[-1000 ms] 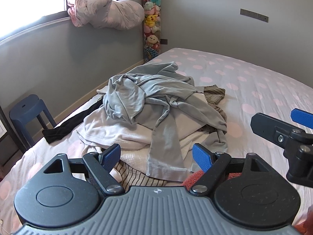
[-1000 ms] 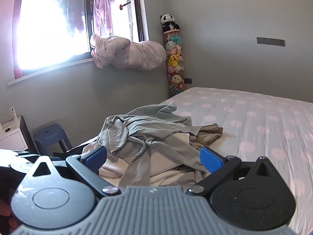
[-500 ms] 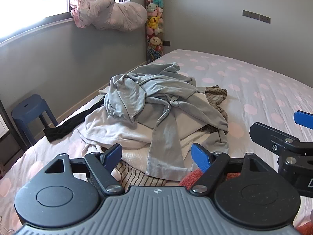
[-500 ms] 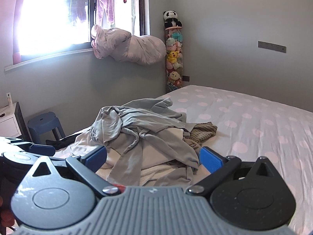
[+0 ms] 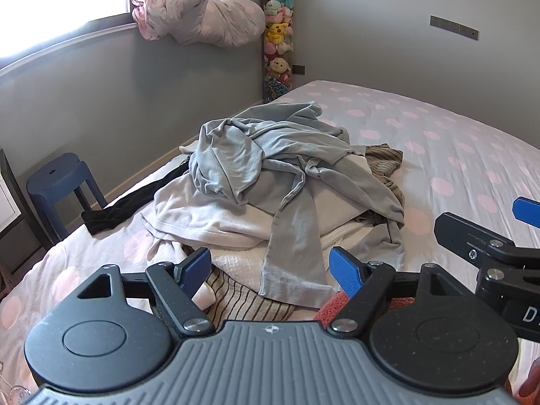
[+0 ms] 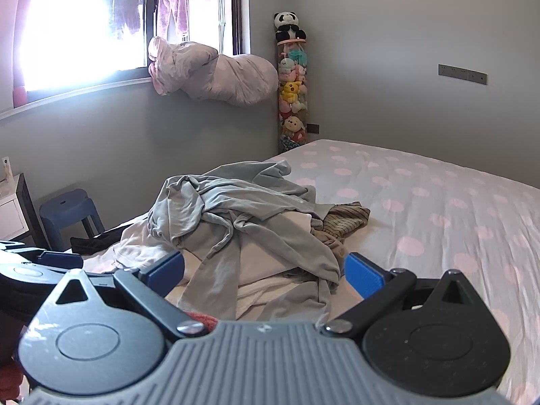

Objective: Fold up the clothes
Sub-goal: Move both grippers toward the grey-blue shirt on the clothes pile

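Clothes (image 5: 270,182), unsorted, lay heaped on the polka-dot bed (image 5: 455,155); my left gripper (image 5: 270,270) and right gripper (image 6: 265,268) hung wide open, empty, poised to pick one garment.

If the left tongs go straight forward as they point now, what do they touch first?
Probably the hanging end of the light blue garment, which lies directly between the open left tongs; depth is unclear.

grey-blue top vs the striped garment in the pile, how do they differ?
The grey-blue top is plain, while the striped garment is brownish with thin dark stripes. The grey-blue top sprawls across the top of the pile; the striped garment pokes out from underneath at the far right edge. Both are crumpled and unfolded on the bed.
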Tool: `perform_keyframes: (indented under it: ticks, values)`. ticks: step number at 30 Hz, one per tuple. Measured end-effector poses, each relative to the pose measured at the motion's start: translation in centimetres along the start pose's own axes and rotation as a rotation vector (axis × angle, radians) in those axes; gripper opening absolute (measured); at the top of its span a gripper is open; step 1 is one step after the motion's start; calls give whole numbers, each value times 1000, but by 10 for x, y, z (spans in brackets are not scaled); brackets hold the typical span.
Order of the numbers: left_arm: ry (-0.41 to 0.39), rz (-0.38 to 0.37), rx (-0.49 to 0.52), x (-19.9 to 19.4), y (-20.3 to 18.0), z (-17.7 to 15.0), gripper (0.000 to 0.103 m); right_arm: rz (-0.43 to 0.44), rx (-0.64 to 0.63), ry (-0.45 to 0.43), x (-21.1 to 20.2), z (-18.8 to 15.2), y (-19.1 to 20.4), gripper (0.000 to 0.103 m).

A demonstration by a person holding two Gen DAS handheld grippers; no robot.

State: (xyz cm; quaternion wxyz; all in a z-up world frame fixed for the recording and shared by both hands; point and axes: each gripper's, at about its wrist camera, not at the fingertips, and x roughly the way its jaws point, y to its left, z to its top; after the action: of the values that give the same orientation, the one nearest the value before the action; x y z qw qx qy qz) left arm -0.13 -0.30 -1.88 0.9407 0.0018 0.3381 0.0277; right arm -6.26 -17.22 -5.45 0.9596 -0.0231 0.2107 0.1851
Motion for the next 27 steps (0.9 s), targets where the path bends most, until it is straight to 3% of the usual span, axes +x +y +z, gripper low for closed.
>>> perform_keyframes:
  ticks: [27]
  values:
    - [58, 7, -48, 41, 3, 13, 77, 48, -28, 47, 43, 7, -6, 102]
